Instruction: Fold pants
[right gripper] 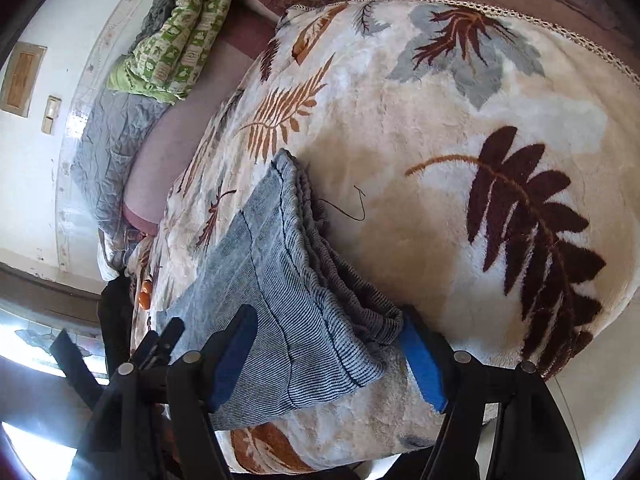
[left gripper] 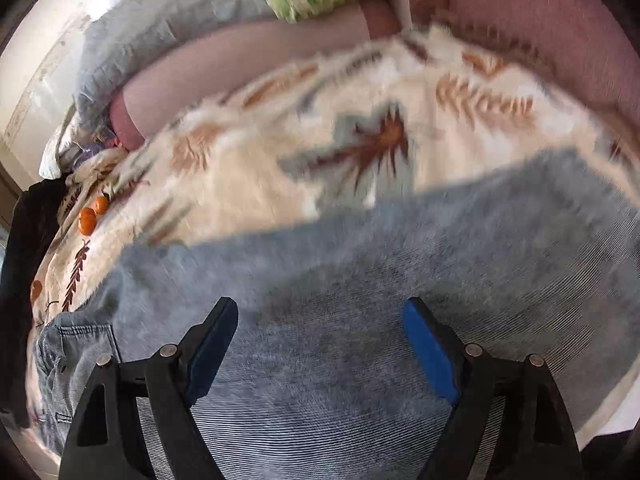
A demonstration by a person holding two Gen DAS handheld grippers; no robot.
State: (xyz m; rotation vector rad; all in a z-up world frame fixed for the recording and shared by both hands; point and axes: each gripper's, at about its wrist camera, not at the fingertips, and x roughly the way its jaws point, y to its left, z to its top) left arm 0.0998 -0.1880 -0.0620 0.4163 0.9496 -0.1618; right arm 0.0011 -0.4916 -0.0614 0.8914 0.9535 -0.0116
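Already the pants point(right gripper: 280, 292) lie on the bed, on a cream blanket point(right gripper: 400, 160) printed with brown and grey leaves, and they look folded at least once: in the right wrist view several layers of grey-blue ribbed cloth sit stacked, their hem edges lined up and pointing toward the middle of the blanket. The bundle rests near the blanket's near edge, close to its corner. In the left wrist view, which is smeared by motion, the same cloth point(left gripper: 360, 280) spreads wide and flat below the camera, with a pocket and stitching showing at the lower left.

The left gripper point(left gripper: 320, 344) hangs over that flat stretch with its jaws spread wide and nothing pinched between them. The right gripper point(right gripper: 330, 354) has its jaws apart on either side of the layered end; the cloth lies between the blue pads, but whether the pads press on it cannot be told.

By the look of it, a further fold across the length is left, and some smoothing.

Two small orange fruits point(left gripper: 92, 216) sit by the blanket's far edge. No brand, label or readable writing shows anywhere.
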